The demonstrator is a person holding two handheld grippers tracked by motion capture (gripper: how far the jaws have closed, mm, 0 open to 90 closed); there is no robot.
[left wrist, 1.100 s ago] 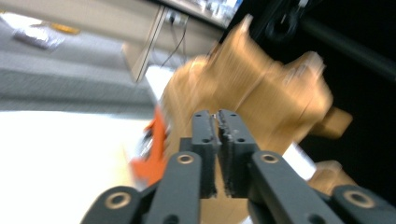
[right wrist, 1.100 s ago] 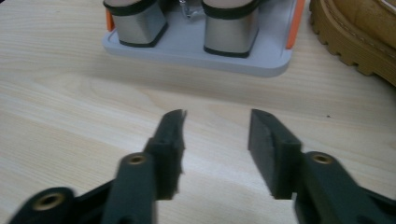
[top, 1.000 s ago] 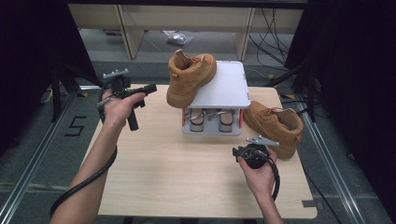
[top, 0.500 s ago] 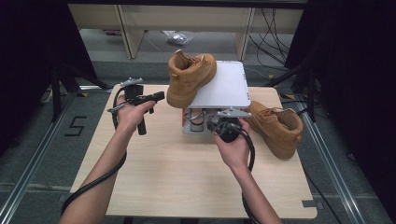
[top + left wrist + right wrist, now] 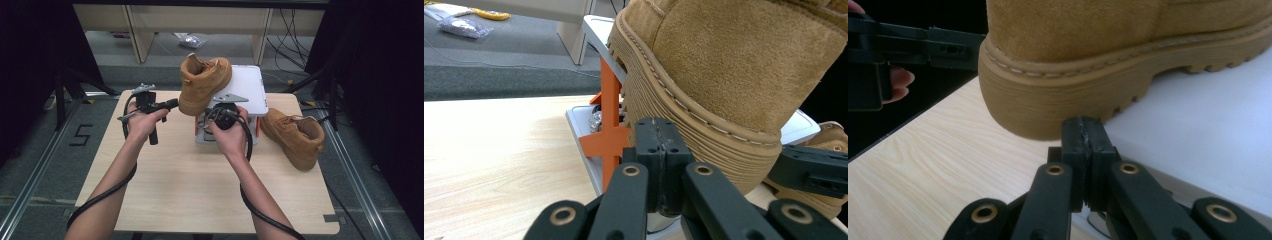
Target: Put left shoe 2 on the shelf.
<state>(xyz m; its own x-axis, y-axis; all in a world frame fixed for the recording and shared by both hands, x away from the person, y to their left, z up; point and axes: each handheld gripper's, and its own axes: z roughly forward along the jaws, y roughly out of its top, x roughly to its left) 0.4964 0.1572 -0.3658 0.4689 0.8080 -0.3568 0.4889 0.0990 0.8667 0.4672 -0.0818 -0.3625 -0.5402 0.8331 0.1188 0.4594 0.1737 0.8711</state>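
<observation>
A tan suede boot (image 5: pixel 204 82) stands on a white raised platform (image 5: pixel 250 89), its heel overhanging the left edge. My left gripper (image 5: pixel 171 104) is shut and empty, its tip level and just left of the heel; in the left gripper view the closed jaws (image 5: pixel 656 126) sit right before the ribbed sole (image 5: pixel 694 107). My right gripper (image 5: pixel 220 108) is shut with nothing in it, in front of the platform below the boot. In the right gripper view its jaws (image 5: pixel 1083 123) lie just under the heel (image 5: pixel 1058 95). A second boot (image 5: pixel 295 135) lies on the table.
The platform rests on orange supports (image 5: pixel 610 117) over a white base on the light wooden table (image 5: pixel 175 185). The second boot lies right of the stand near the table's right edge. Black cables trail from both grippers. Shelving legs and floor lie behind the table.
My right hand has swung from the front right beside the second boot, left and up to the platform under the boot. My left gripper has shifted a little right toward the heel.
</observation>
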